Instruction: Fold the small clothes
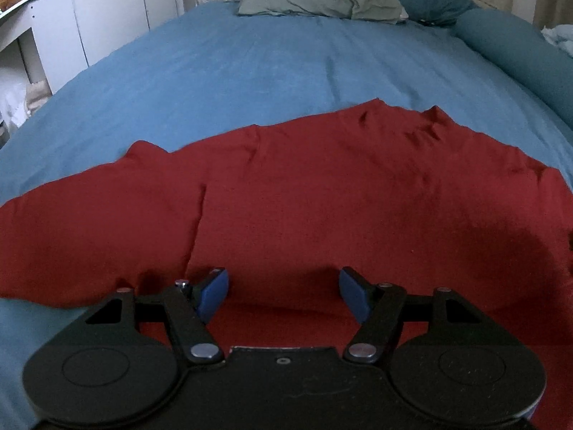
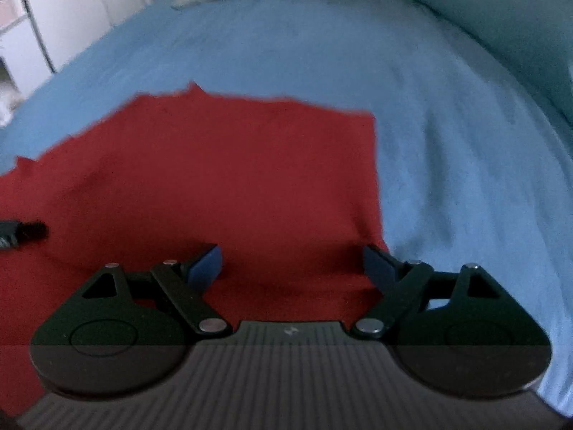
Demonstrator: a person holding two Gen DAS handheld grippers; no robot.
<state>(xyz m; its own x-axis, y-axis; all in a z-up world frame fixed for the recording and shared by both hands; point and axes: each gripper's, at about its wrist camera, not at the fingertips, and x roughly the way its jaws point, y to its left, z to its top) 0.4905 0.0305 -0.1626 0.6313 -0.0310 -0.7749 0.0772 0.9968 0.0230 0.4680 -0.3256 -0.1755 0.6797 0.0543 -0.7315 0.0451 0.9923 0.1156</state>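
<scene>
Red cloth filled the near part of both views: a small red top (image 1: 322, 193) lay spread flat on the blue bed sheet (image 1: 250, 61), close to the bed's near edge. The left gripper (image 1: 283, 292) hung just over the top's near hem with its blue pads spread apart and nothing between them. The right gripper (image 2: 292, 268) hung over the top's right side, jaws spread very wide, also empty, with its right pad near the top's right edge.

What could go wrong? The cloth was thin and lay flat, so a pad might slide over it and pinch nothing, or it might grab the sheet too. If only one side got picked up, the fold would likely turn out crooked. The wrinkles near the far edge could get folded in.

The top's long way ran left to right across the bed, and its bumpy far edge pointed toward the pillows (image 1: 322, 3) at the head of the bed.
</scene>
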